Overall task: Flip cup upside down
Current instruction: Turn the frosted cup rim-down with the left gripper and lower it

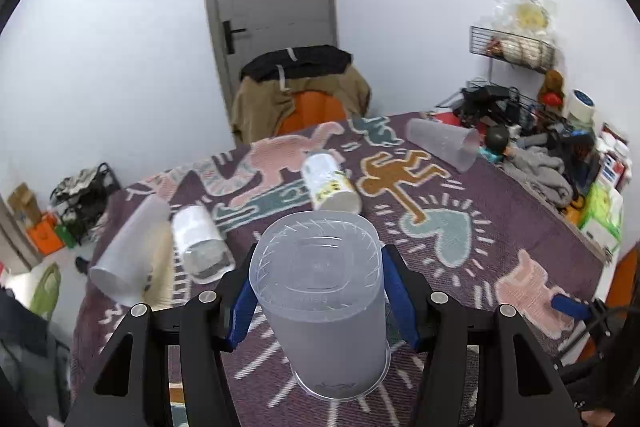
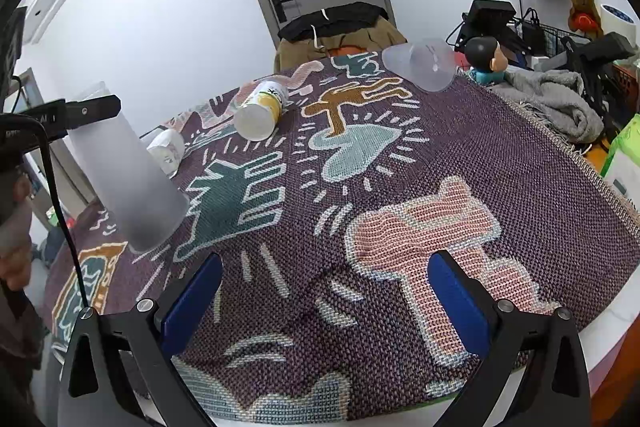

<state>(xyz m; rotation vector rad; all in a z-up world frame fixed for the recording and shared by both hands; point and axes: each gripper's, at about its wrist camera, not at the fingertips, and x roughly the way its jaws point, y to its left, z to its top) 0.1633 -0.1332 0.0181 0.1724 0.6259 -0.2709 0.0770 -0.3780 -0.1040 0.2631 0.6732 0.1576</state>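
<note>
A frosted translucent plastic cup [image 1: 324, 303] stands upside down, its rim on the patterned cloth and its base facing up. My left gripper [image 1: 318, 291] has its blue pads [image 1: 242, 307] on either side of the cup, closed on its upper part. In the right wrist view the same cup [image 2: 132, 183] stands at the left, tilted slightly, with the left gripper's black finger [image 2: 86, 113] at its top. My right gripper [image 2: 326, 301] is open and empty, low over the cloth near the front edge.
Other cups lie on their sides on the purple patterned tablecloth [image 1: 500, 211]: a frosted one [image 1: 442, 143] at the back right, a yellow-labelled one [image 1: 330, 187] in the middle, a white one [image 1: 200, 243] and a frosted one [image 1: 128, 251] at the left. Clutter and a grey towel [image 2: 556, 103] line the right edge.
</note>
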